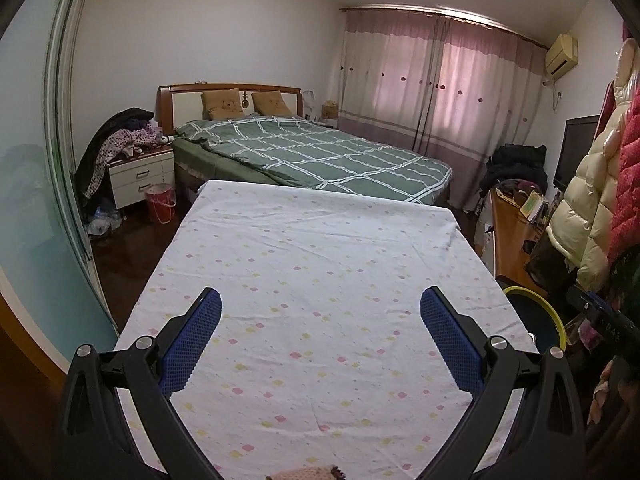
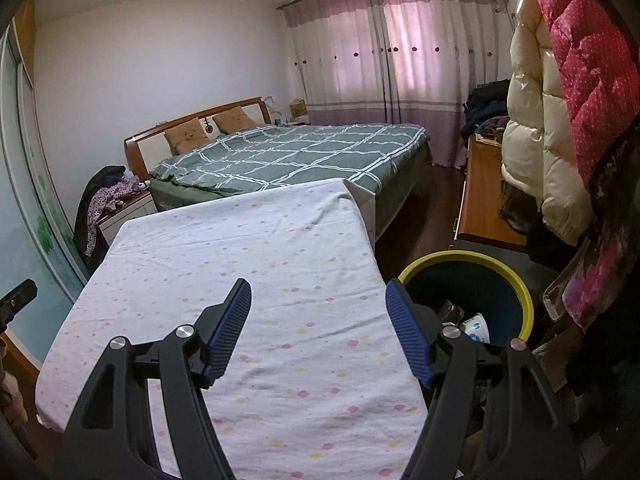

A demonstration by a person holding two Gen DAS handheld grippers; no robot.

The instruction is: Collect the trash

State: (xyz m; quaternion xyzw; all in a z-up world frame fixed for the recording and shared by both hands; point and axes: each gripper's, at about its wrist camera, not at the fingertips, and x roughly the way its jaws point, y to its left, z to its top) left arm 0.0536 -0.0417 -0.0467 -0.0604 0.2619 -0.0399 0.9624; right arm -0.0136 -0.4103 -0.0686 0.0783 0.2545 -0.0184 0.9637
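A dark bin with a yellow-green rim (image 2: 520, 280) stands on the floor just right of the table; white and dark scraps (image 2: 474, 326) lie inside it. The same bin (image 1: 552, 312) peeks out past the table's right edge in the left wrist view. My right gripper (image 2: 318, 304) hovers open over the table's right side, its right finger next to the bin's rim, nothing between the blue pads. My left gripper (image 1: 320, 312) is open above the middle of the table, also holding nothing. No loose trash shows on the tabletop.
The table (image 1: 320, 240) wears a white cloth with pink and yellow dots. A bed with a green checked quilt (image 1: 312, 152) lies beyond it. Hanging puffy coats (image 2: 560, 100) crowd the right. A red bucket (image 1: 160, 200) and a nightstand (image 1: 140, 176) stand at the left.
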